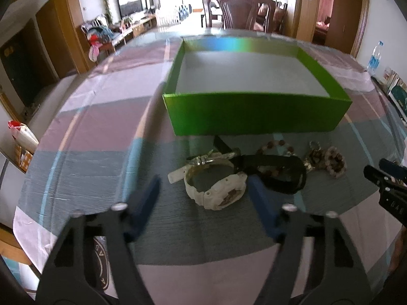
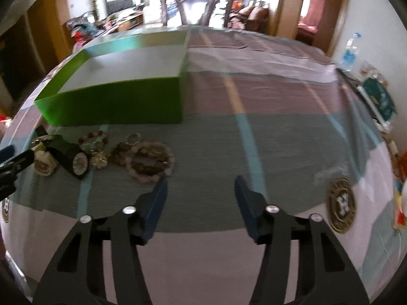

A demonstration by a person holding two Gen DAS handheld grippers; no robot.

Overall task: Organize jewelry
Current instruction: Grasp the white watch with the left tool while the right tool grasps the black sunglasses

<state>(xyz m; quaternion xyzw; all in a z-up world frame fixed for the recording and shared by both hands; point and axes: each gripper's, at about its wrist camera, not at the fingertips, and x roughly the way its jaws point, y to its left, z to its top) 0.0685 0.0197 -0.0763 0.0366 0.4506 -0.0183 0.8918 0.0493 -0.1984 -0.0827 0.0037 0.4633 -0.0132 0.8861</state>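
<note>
A: Start at your left gripper (image 1: 204, 190). How do its jaws stand?

B: Apart, with nothing pressed between the blue fingers (image 1: 150, 195). The white watch (image 1: 216, 190) lies on the cloth in the gap ahead of them, but neither finger touches it.

A: And your right gripper (image 2: 201, 190)?

B: Its jaws are apart too, over bare grey cloth. Its left finger (image 2: 159, 198) sits just beside the pink bead bracelet (image 2: 150, 161); the blur keeps me from telling whether they touch.

A: What lies around the white watch?

B: A black watch (image 1: 277, 175) leans against its right side, the straps crossing. A silver piece (image 1: 208, 158) rests just behind the white one. Further right come a dark bead string (image 1: 276, 147) and a glittery cluster (image 1: 314, 156), then the pink beads, all in a loose row.

A: Where does the row sit on the table?

B: Just in front of the green box (image 1: 254, 117), near its front wall, nothing in it that I can see. The box stands open on the plaid tablecloth (image 1: 89, 132).

A: Anything beyond?

B: A dark wooden chair (image 1: 239, 10) at the far side of the table, and a water bottle (image 1: 375, 58) at the right edge. A round gold emblem (image 2: 340, 204) lies on the cloth right of your right gripper.
</note>
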